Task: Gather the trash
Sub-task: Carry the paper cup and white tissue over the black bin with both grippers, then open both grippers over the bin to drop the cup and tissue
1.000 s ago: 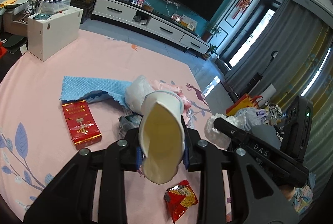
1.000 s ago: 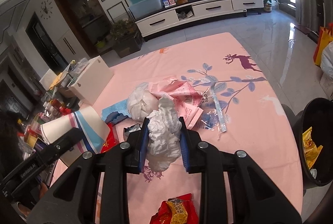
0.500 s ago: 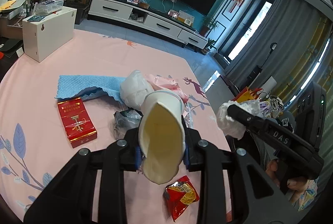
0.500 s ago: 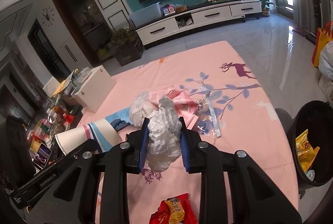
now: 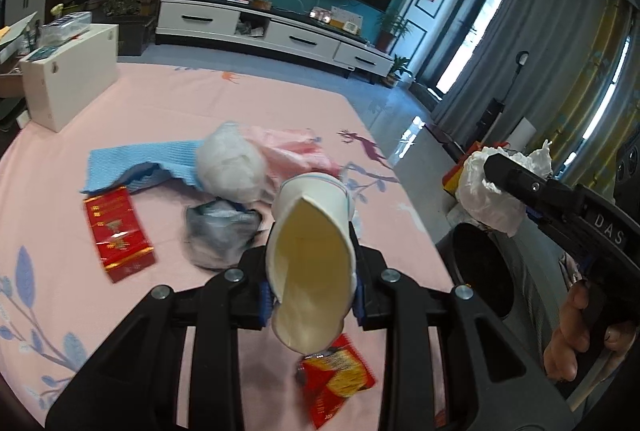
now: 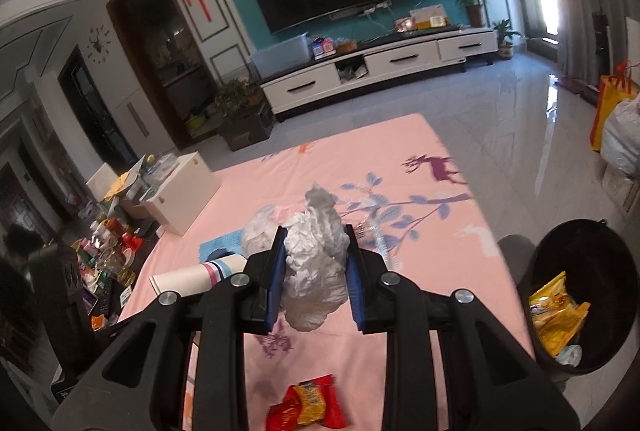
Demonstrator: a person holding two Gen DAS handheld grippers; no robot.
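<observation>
The left gripper [image 5: 310, 305] is clamped on a paper cup [image 5: 310, 263], squeezed out of round with its open mouth facing the camera, above the near edge of the pink table [image 5: 168, 103]. The right gripper [image 6: 314, 281] is clamped on a wad of crumpled white paper [image 6: 316, 267], which hangs near the black bin [image 6: 580, 295] at the table's right side. The wad could slip out and fall short of the bin, since only its middle is pinched and loose paper bulges above and below the pads. The flattened cup might pop free if the squeeze shifts. Both hands converging on one bin could knock together. Readable writing is scarce: "DAS" shows on the right gripper's body in the left view; print on the red packet [image 5: 118, 233] and the snack wrapper [image 5: 338, 383] is illegible.
</observation>
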